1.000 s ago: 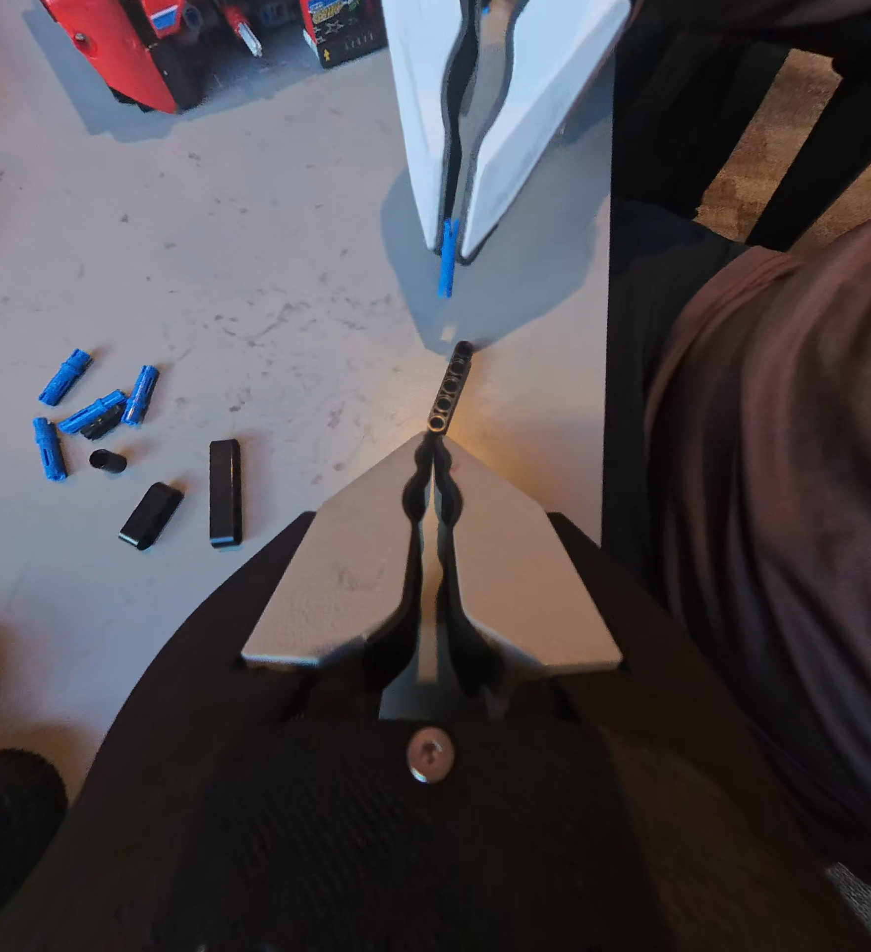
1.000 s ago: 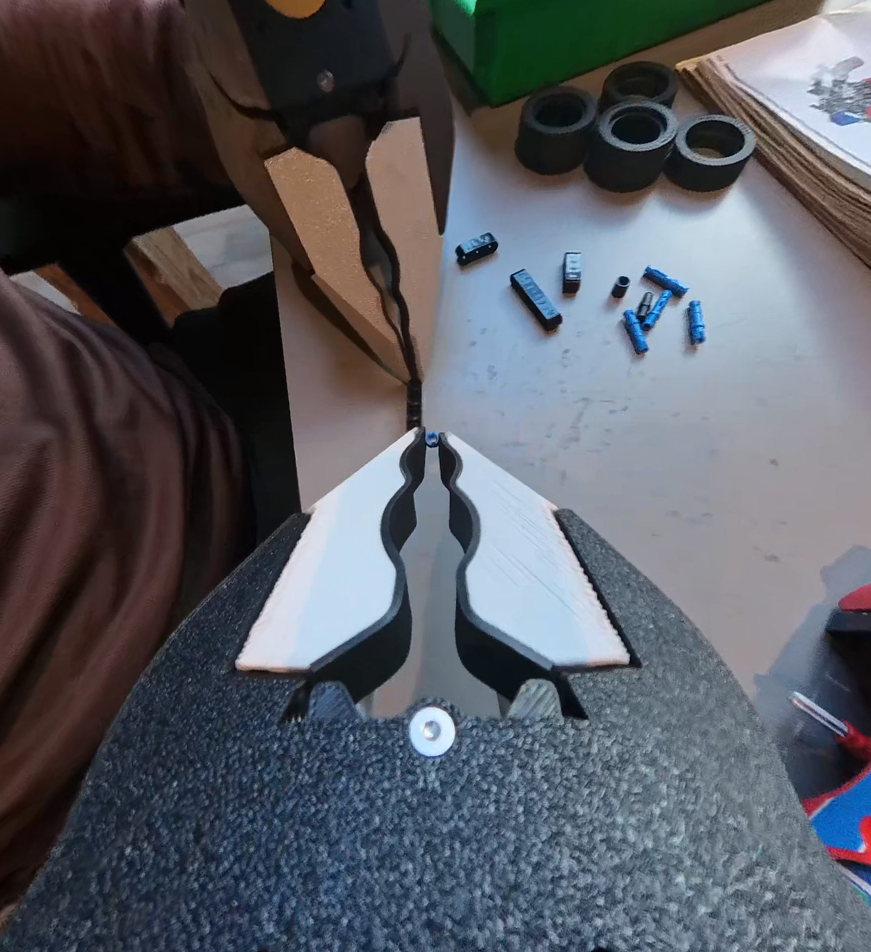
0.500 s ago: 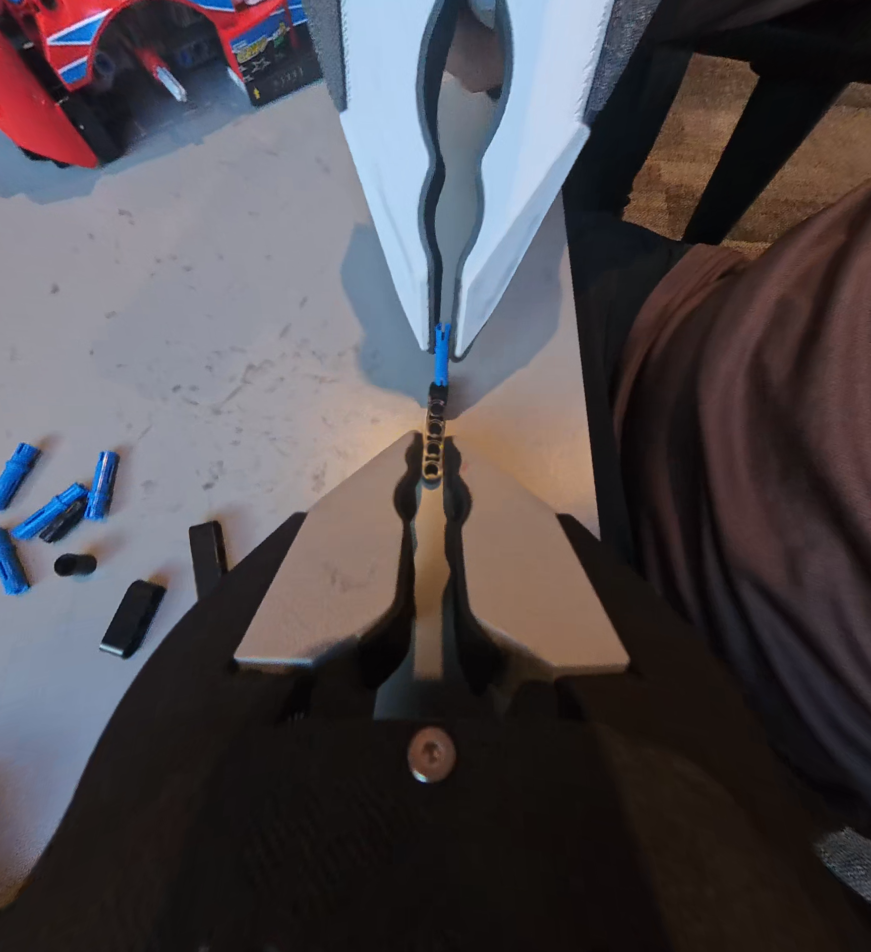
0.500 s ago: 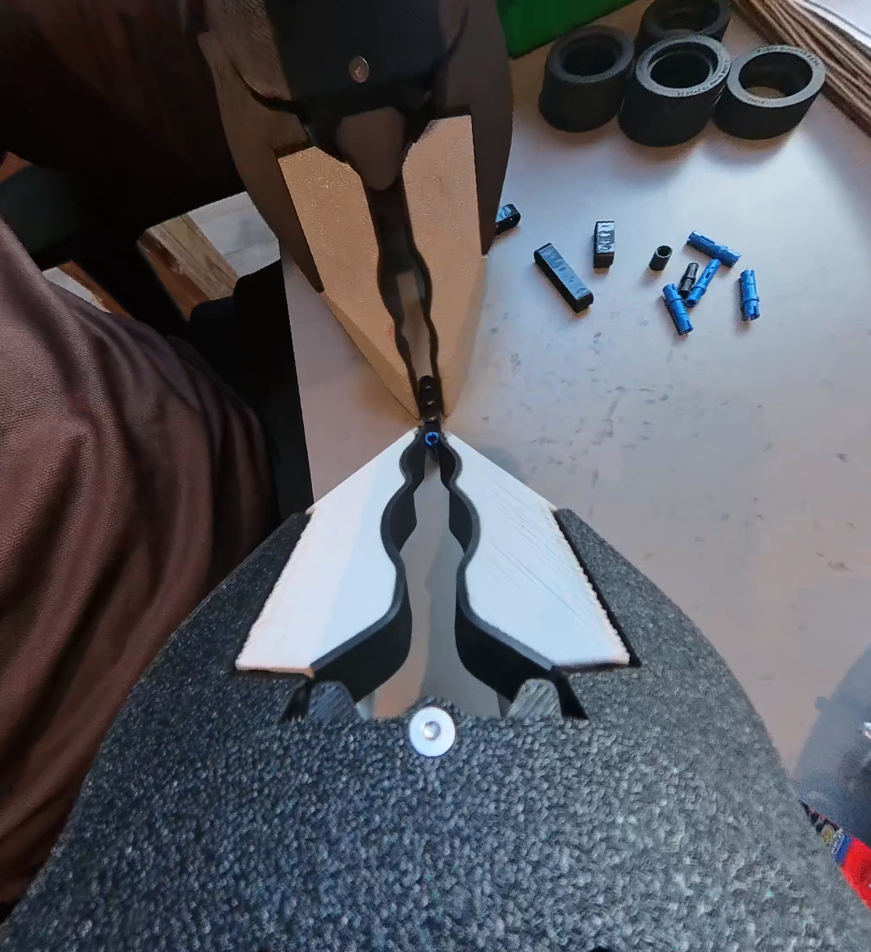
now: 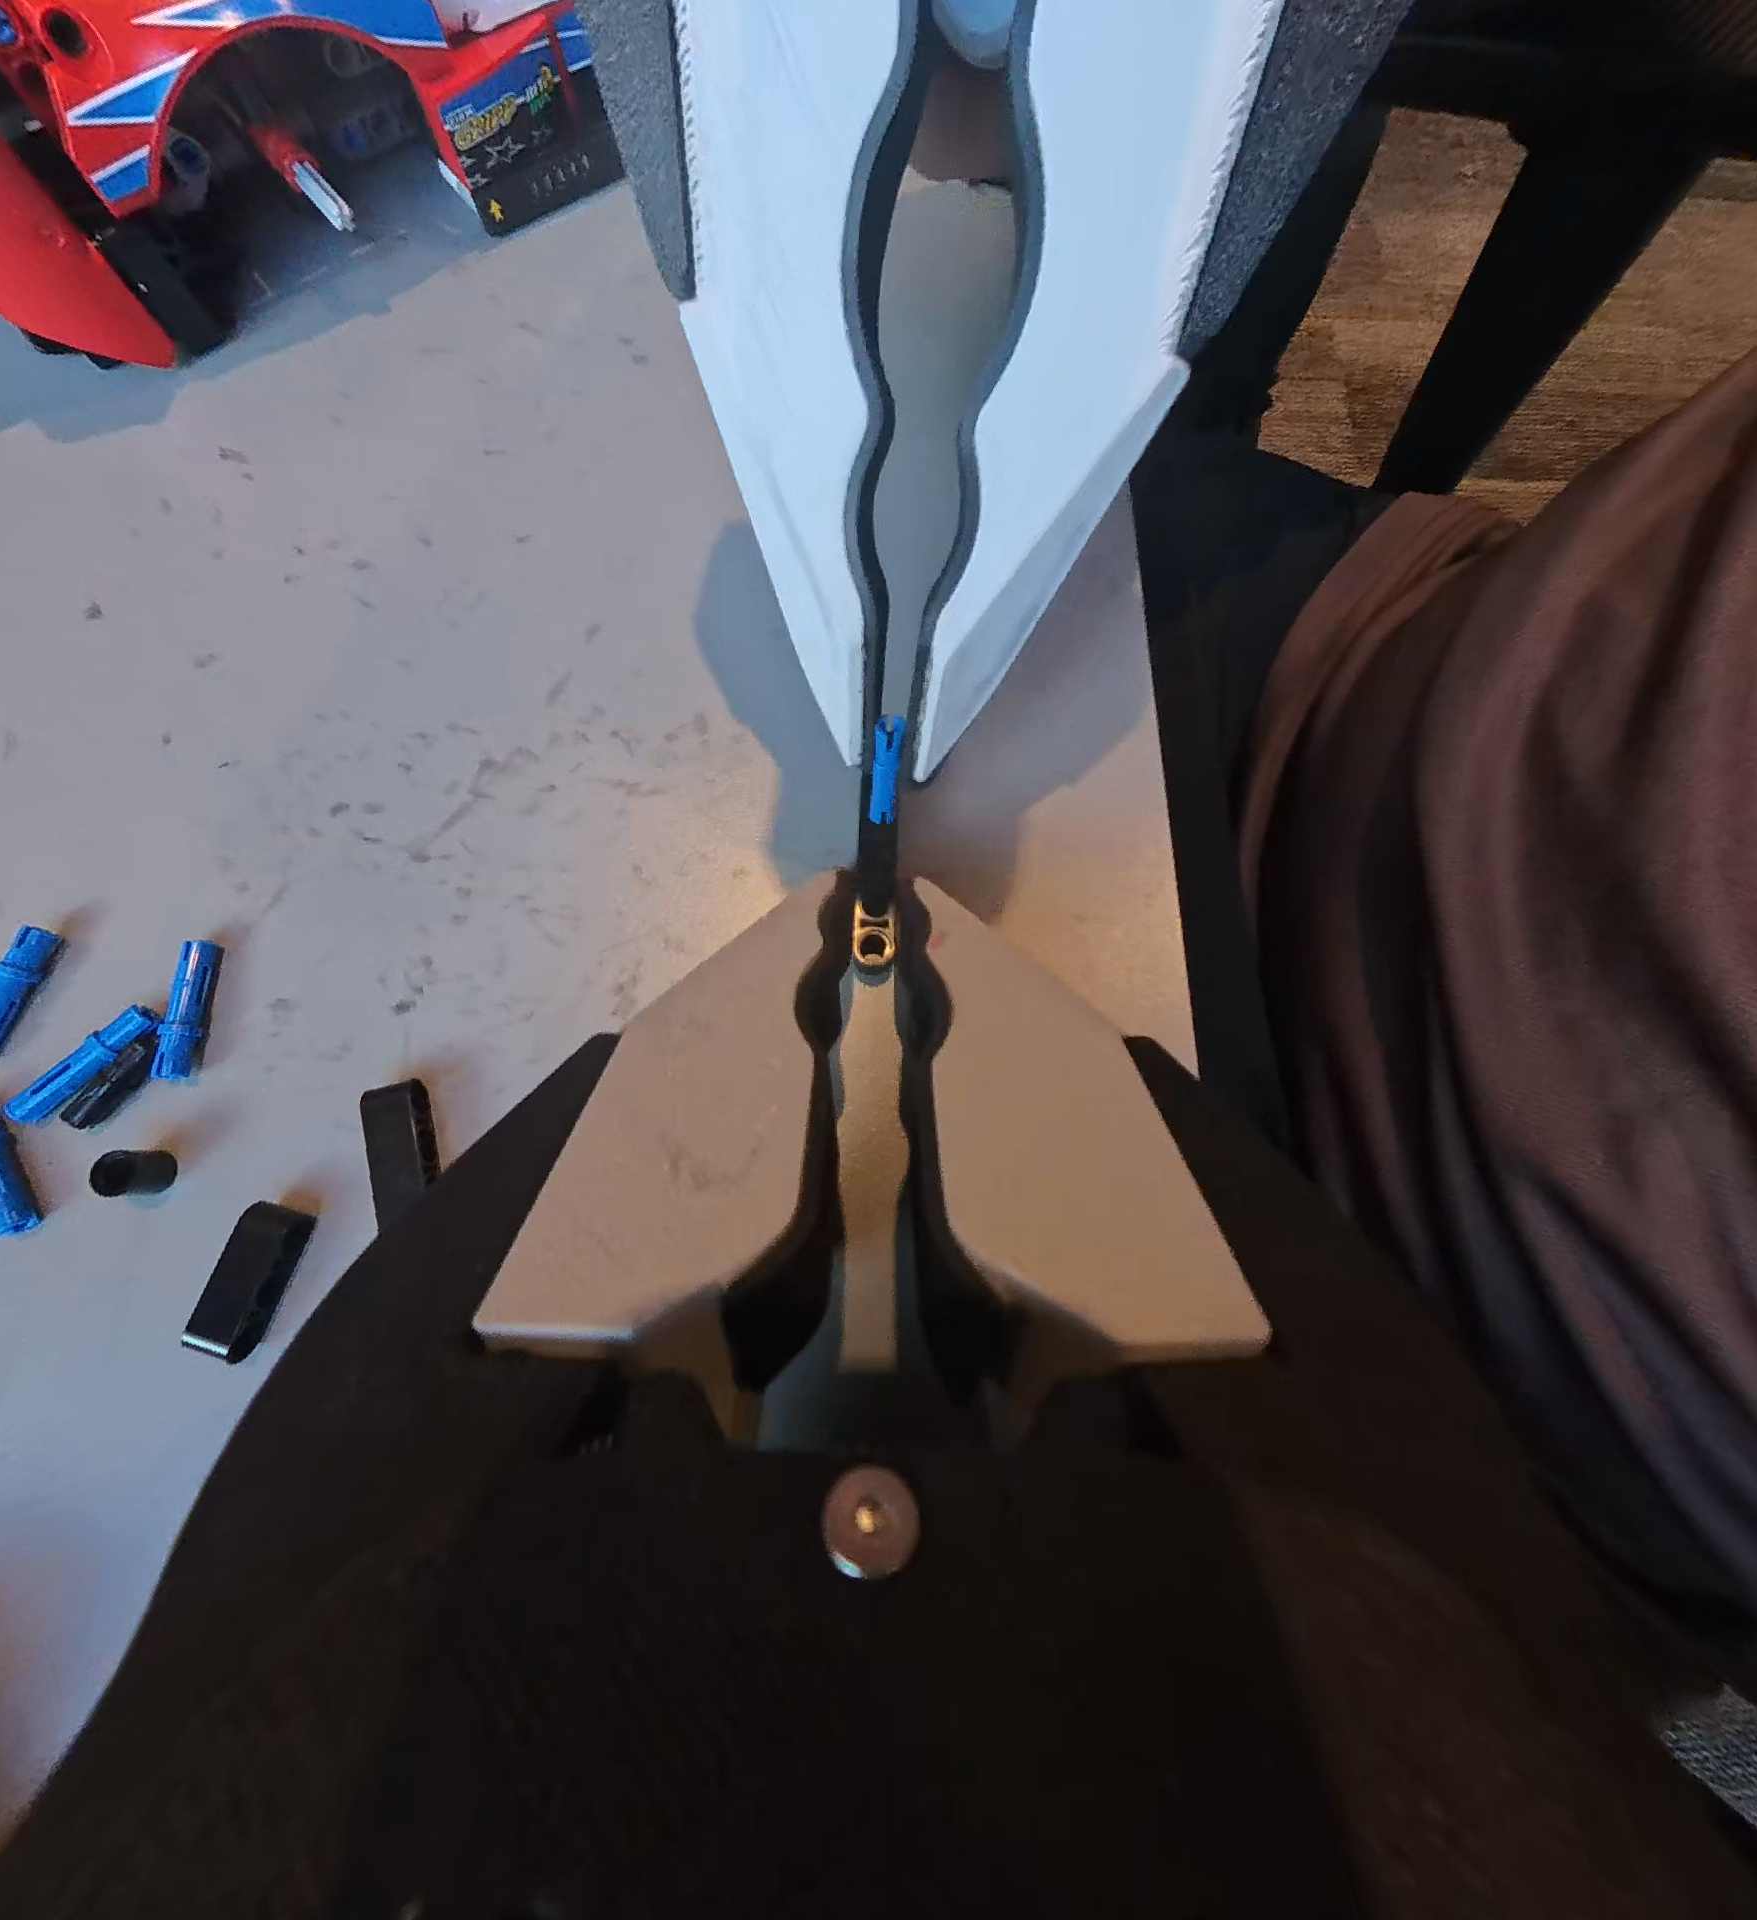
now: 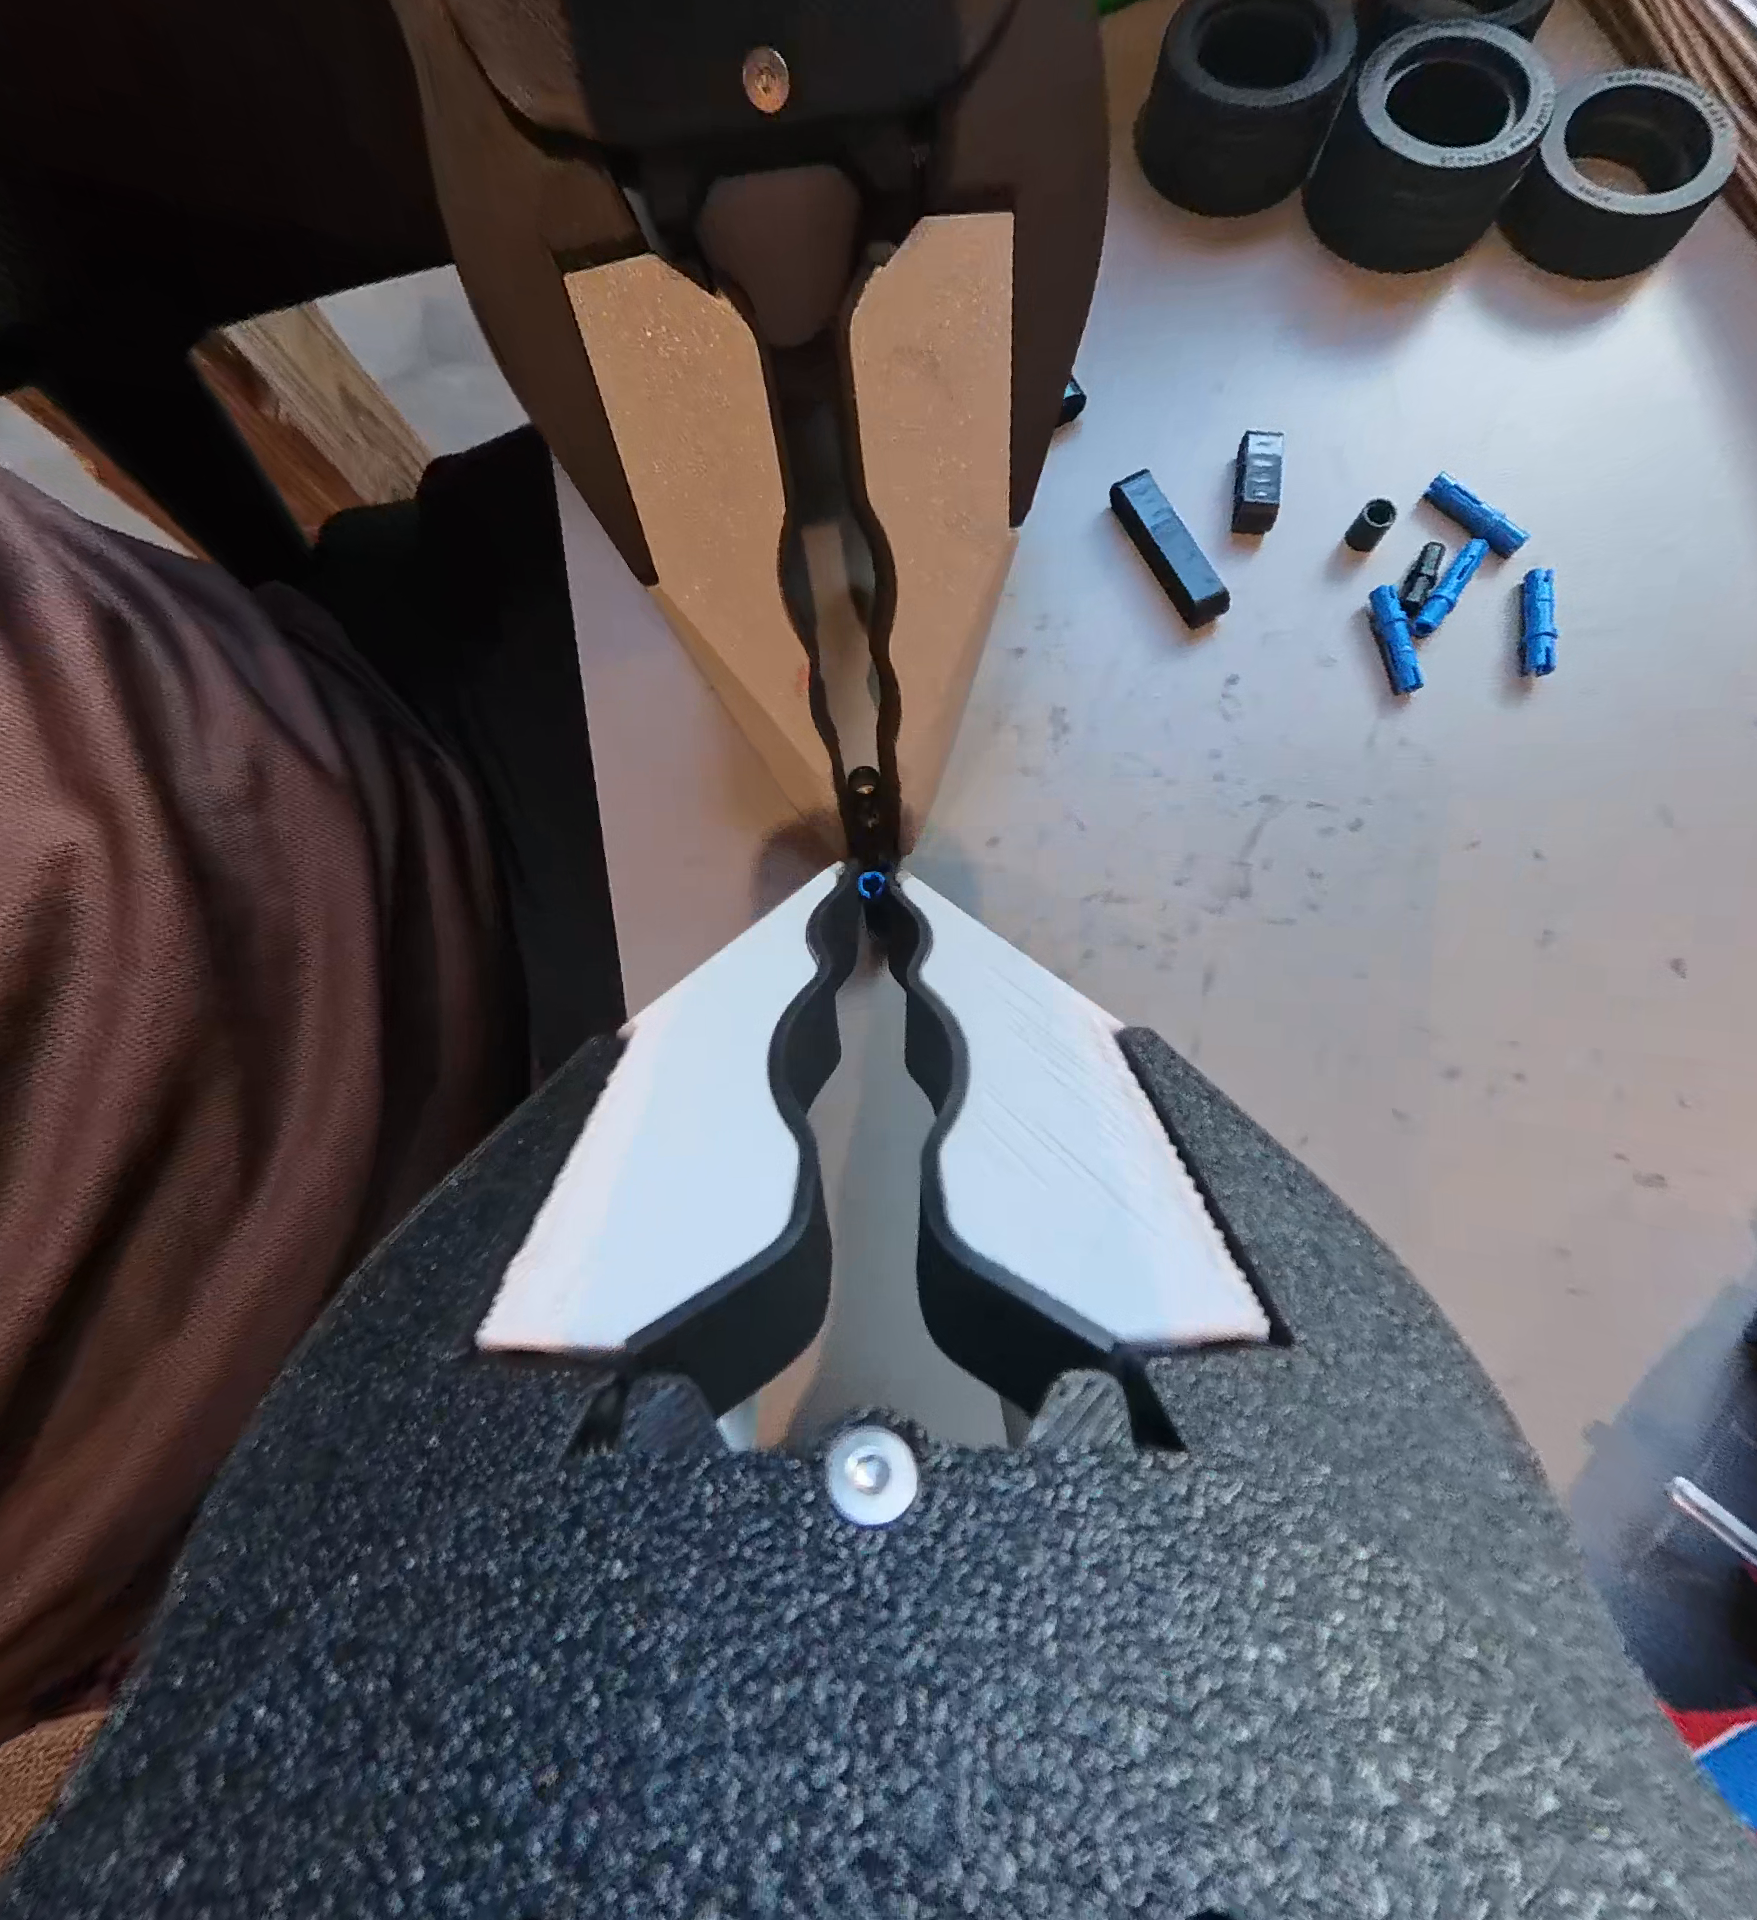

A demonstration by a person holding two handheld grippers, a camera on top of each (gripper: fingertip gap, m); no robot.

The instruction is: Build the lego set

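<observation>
My left gripper is shut on a thin black beam with holes, held above the table's right edge. My right gripper, white-fingered, is shut on a blue pin. The two grippers meet tip to tip, and the pin touches the far end of the beam. The right gripper also shows in the left wrist view, coming from the top. The left gripper also shows in the right wrist view, with the beam end on. The blue pin's end shows between the right fingertips.
Loose blue pins and black parts lie on the grey table at left. A red and blue model body stands far left. Three black tyres sit at the back. A person's brown sleeve is at right. Left and right tips are no more than a few centimetres apart.
The right gripper came down toward the left one with the blue pin. The pin went from a gap away to touching the beam's end. The beam now points more straight ahead.
</observation>
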